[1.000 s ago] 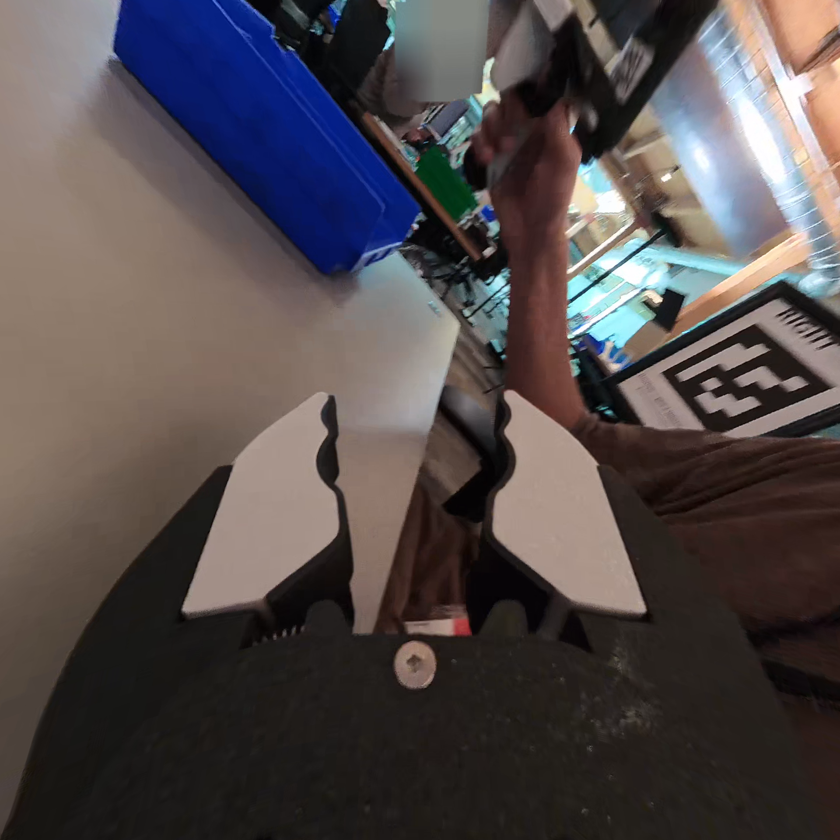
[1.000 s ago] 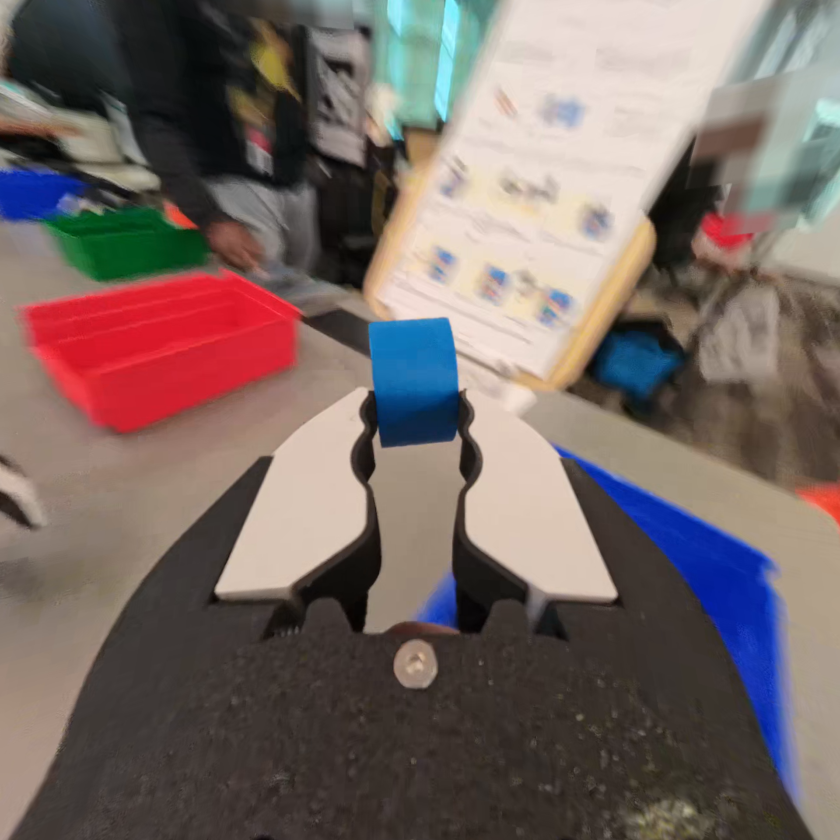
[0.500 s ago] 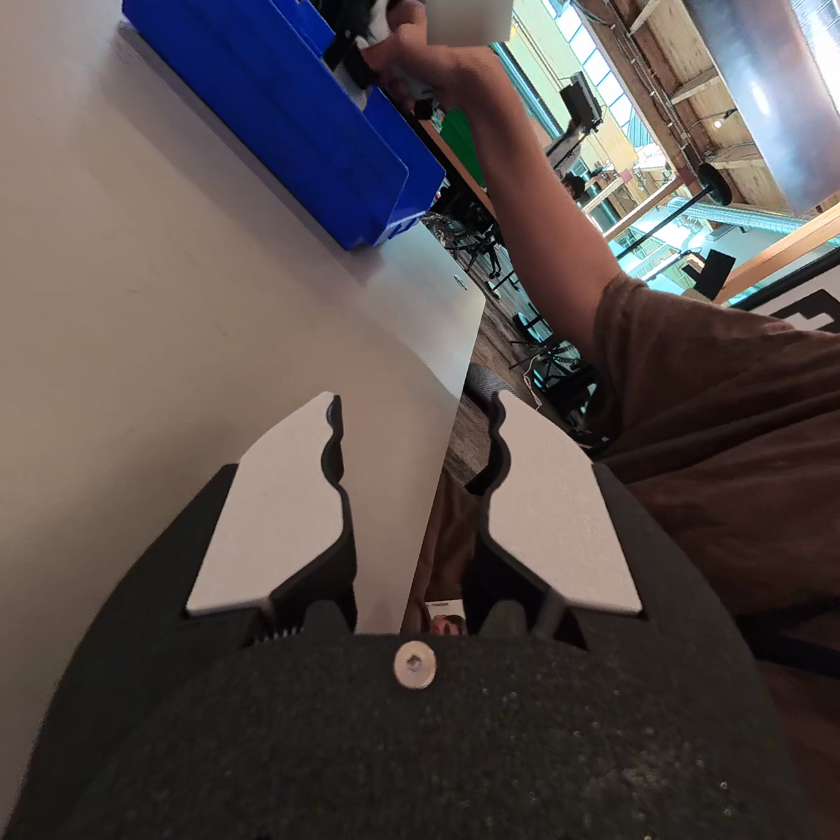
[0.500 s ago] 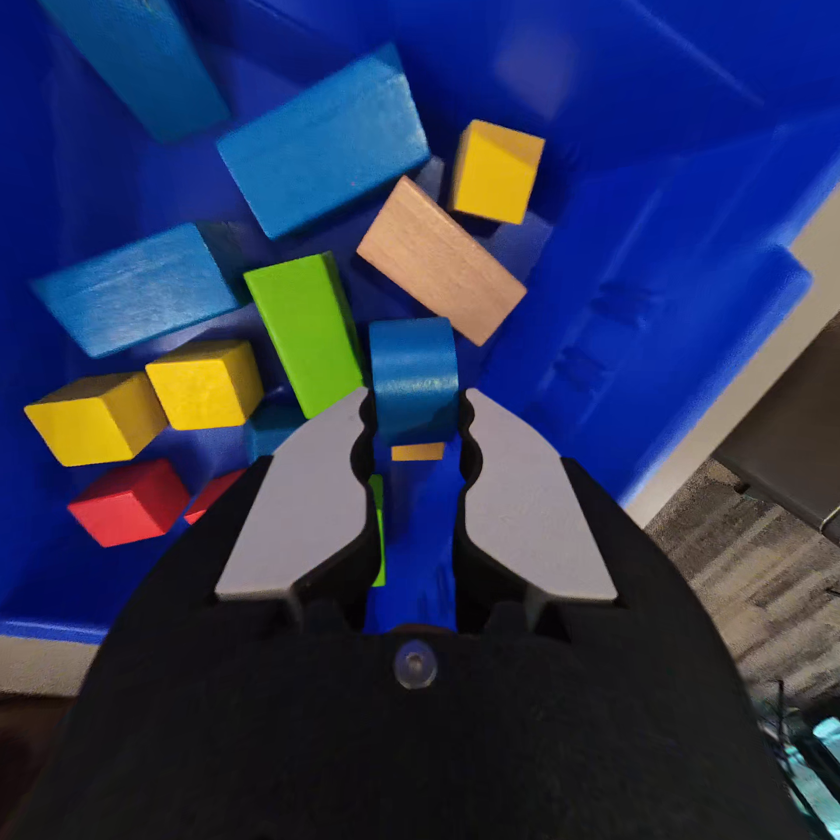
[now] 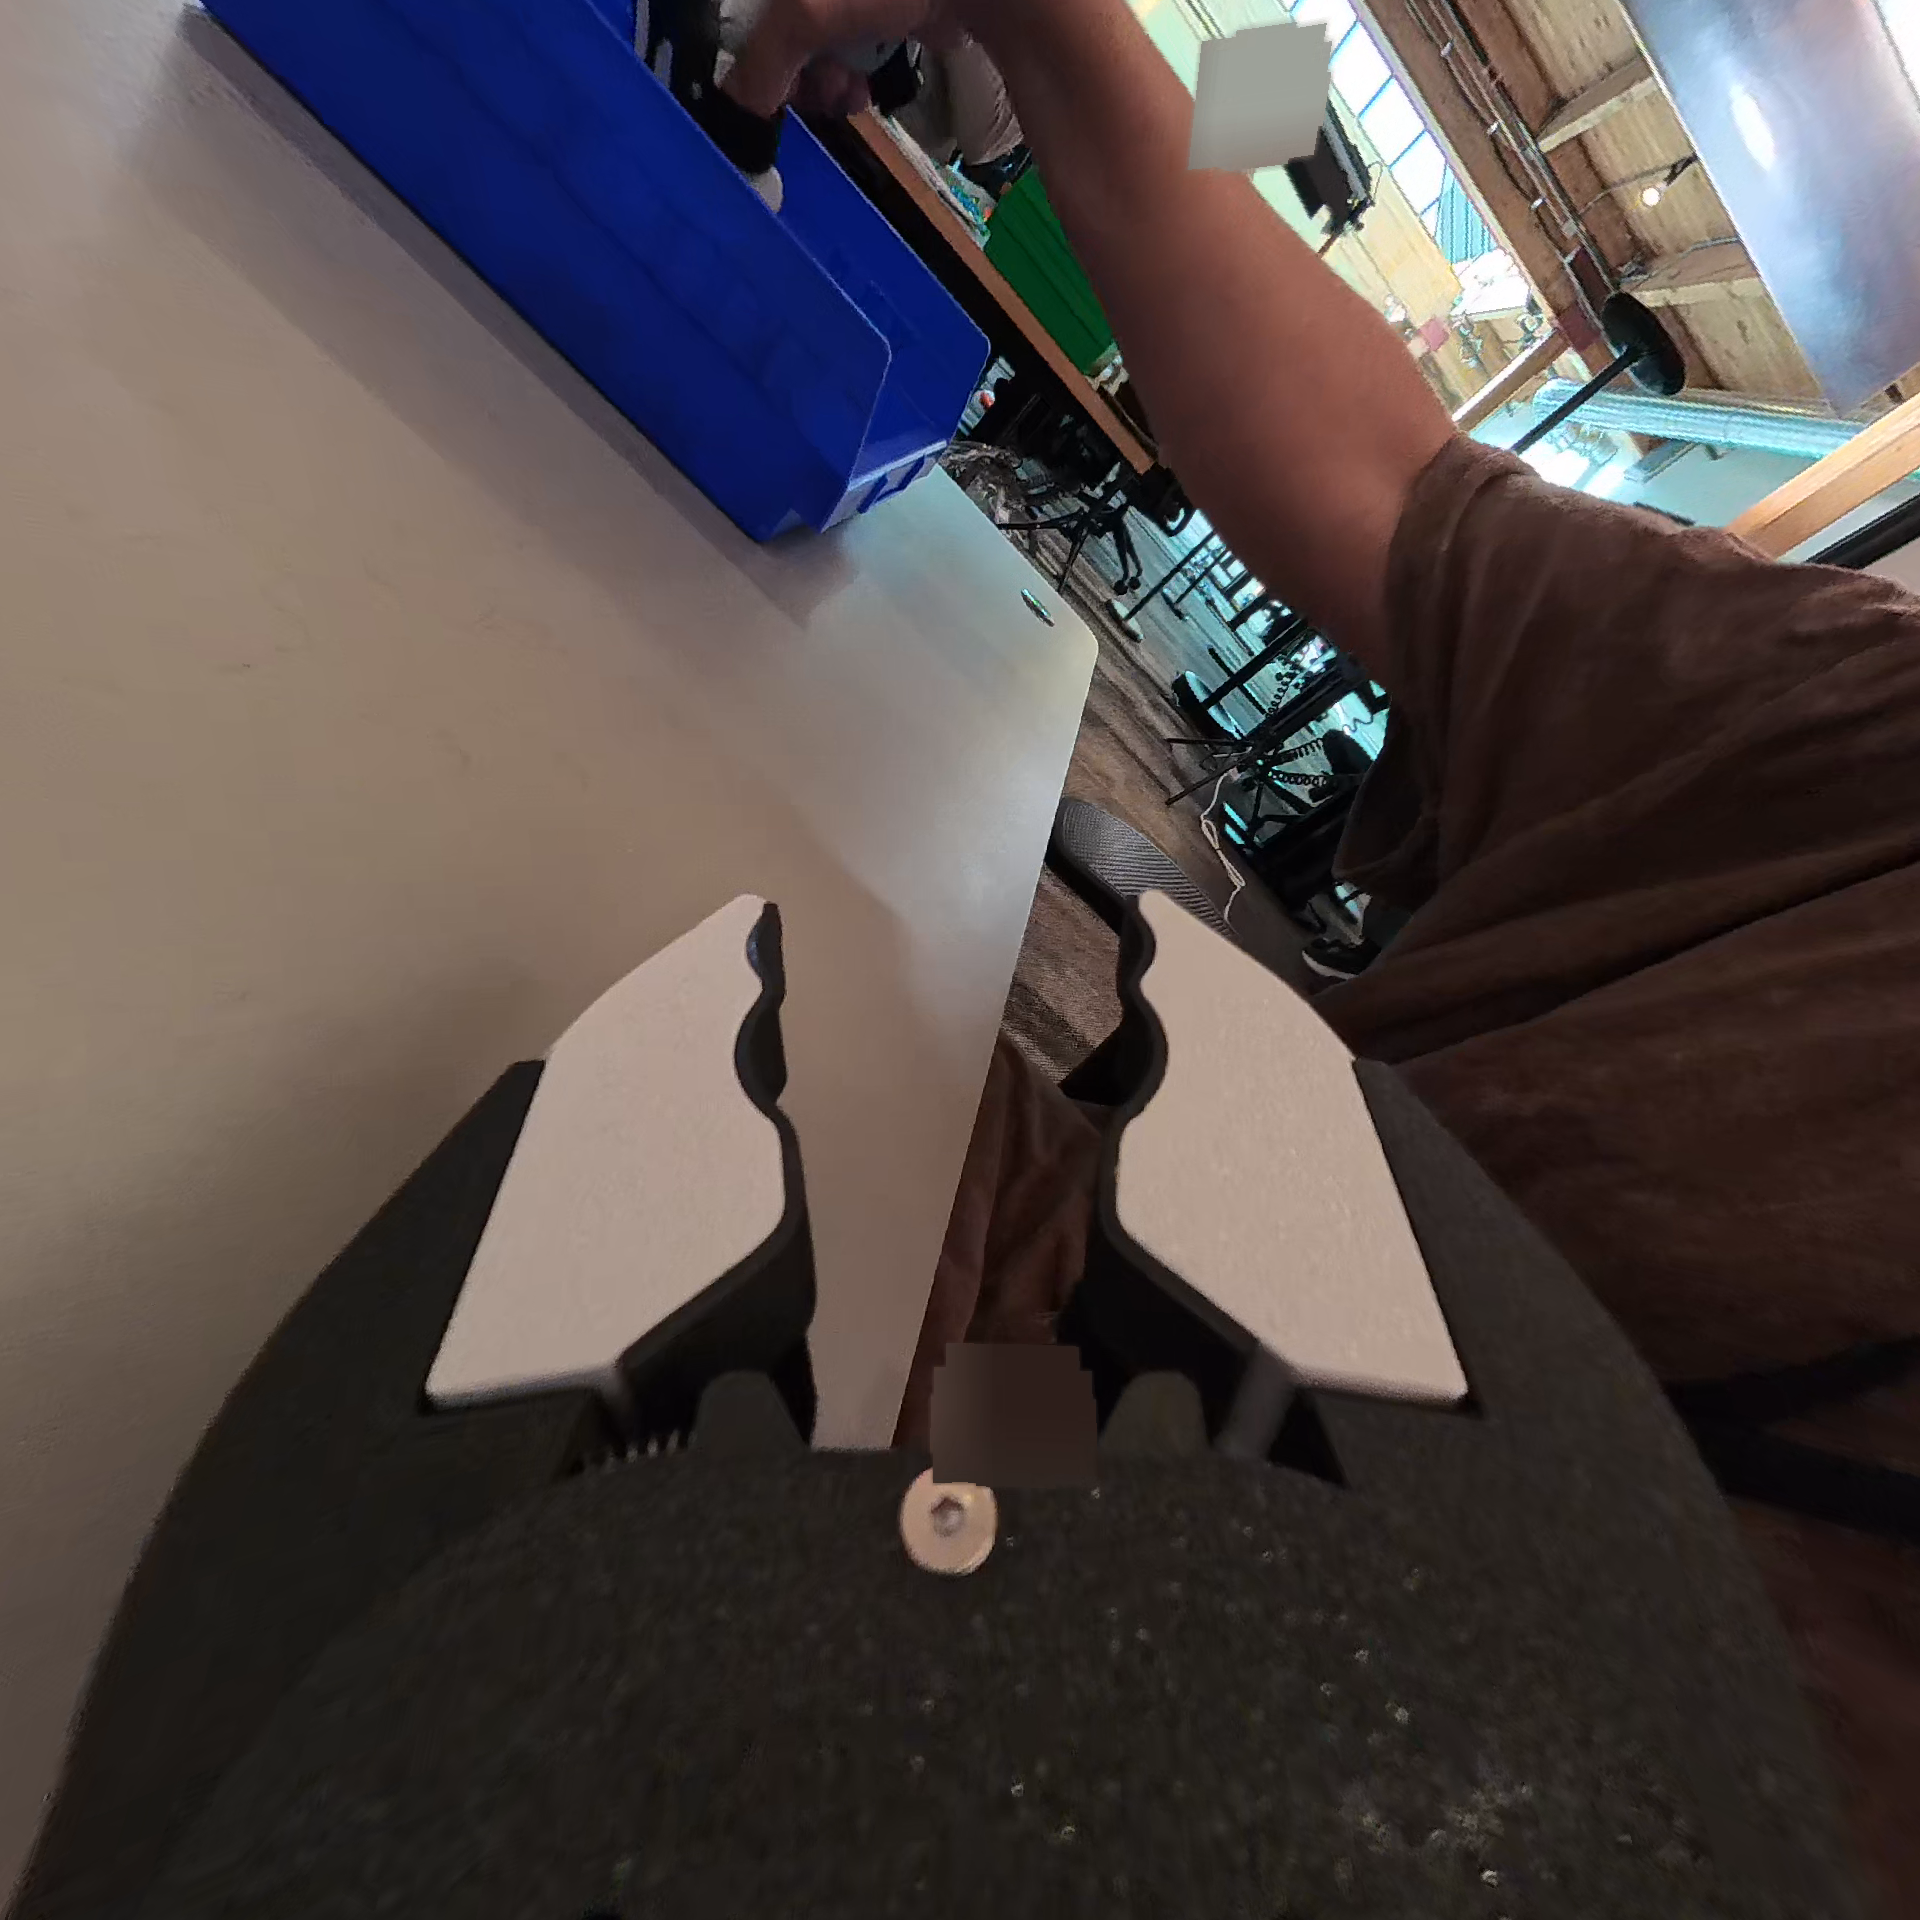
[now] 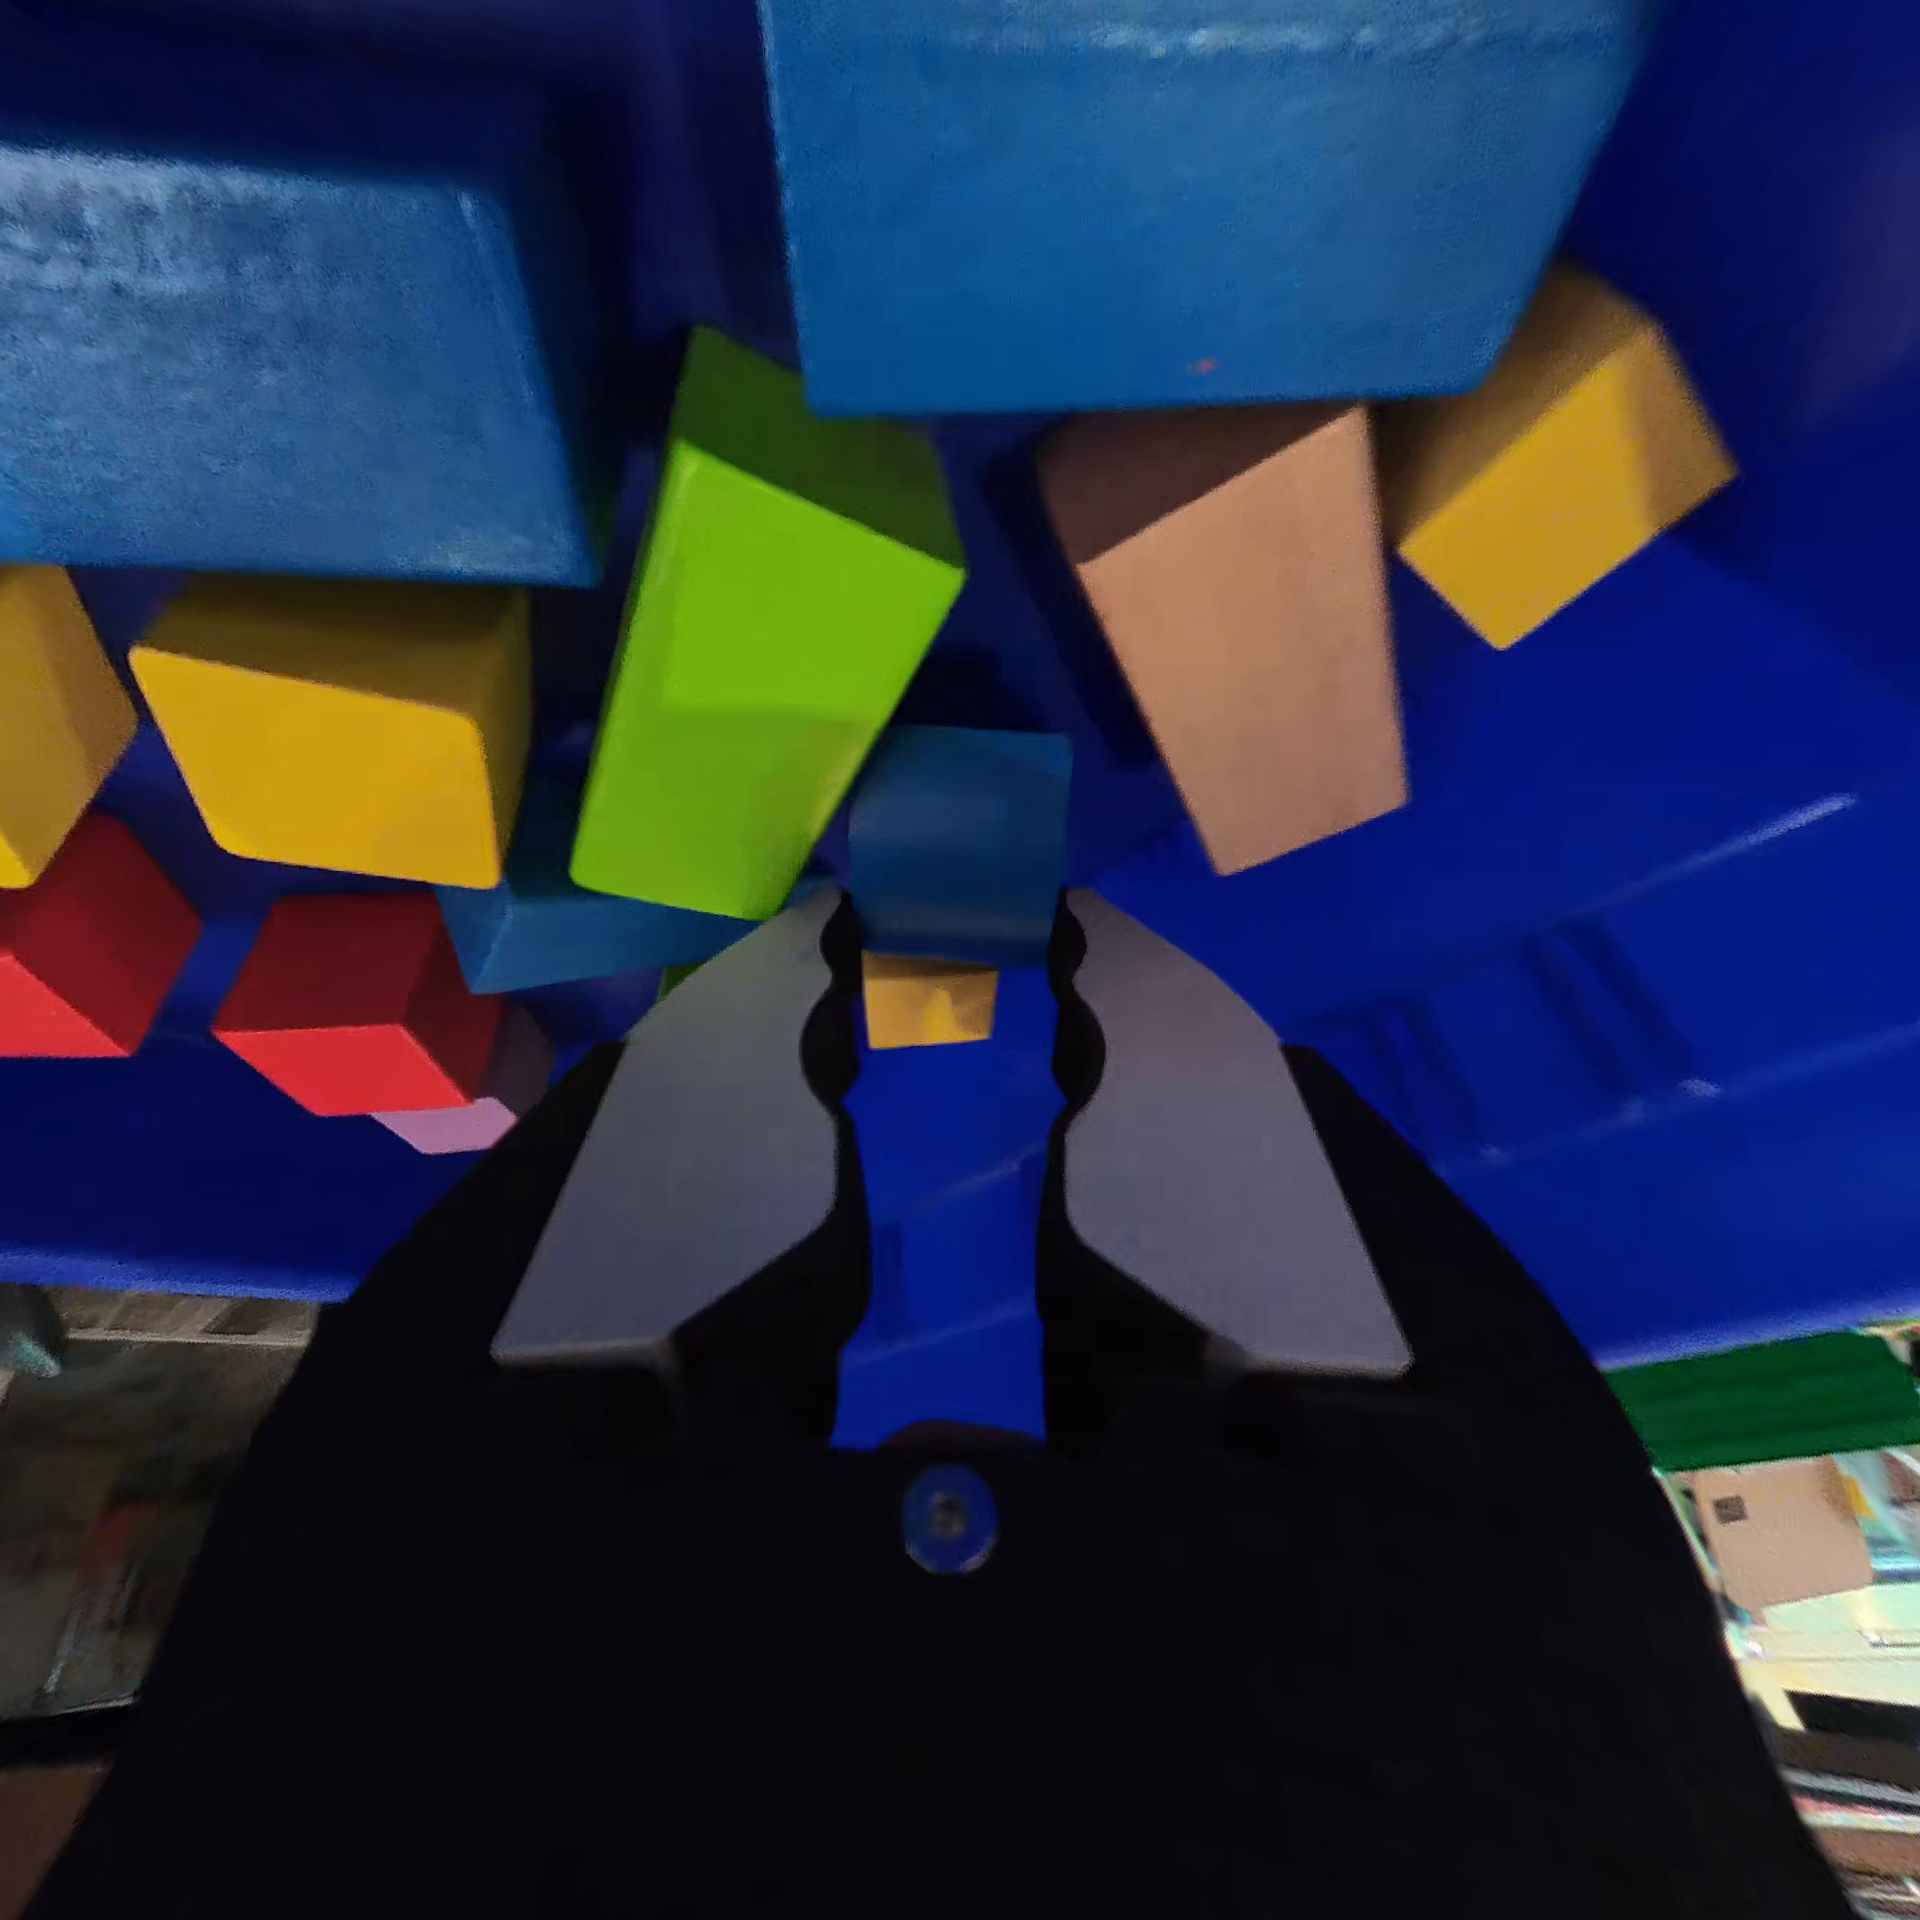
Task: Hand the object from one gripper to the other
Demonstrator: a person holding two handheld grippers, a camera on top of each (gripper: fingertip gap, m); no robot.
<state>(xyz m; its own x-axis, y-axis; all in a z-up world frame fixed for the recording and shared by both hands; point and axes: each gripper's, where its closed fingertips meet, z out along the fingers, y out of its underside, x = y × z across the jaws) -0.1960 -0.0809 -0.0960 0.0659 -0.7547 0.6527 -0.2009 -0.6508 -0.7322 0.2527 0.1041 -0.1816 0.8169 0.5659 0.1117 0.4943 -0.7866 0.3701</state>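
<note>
- Across the pale table (image 5: 364,727), seen from my left wrist view, a blue bin (image 5: 644,260) sits by the far edge near a corner.
- Over that bin a person's bare arm (image 5: 1226,343) reaches from a brown sleeve (image 5: 1662,883).
- Nearest the camera, my left gripper (image 5: 951,935) hangs over the table's near edge, fingers apart and empty.
- From my right wrist view, the bin's blue wall (image 6: 1558,1039) fills the picture.
- Inside lie large blue blocks (image 6: 1143,208), a green block (image 6: 758,675), a tan block (image 6: 1247,644), yellow cubes (image 6: 332,748) and red cubes (image 6: 353,1008).
- My right gripper (image 6: 951,925) is down in the bin, fingertips clamped on a small blue block (image 6: 956,831), just beside the green one.
</note>
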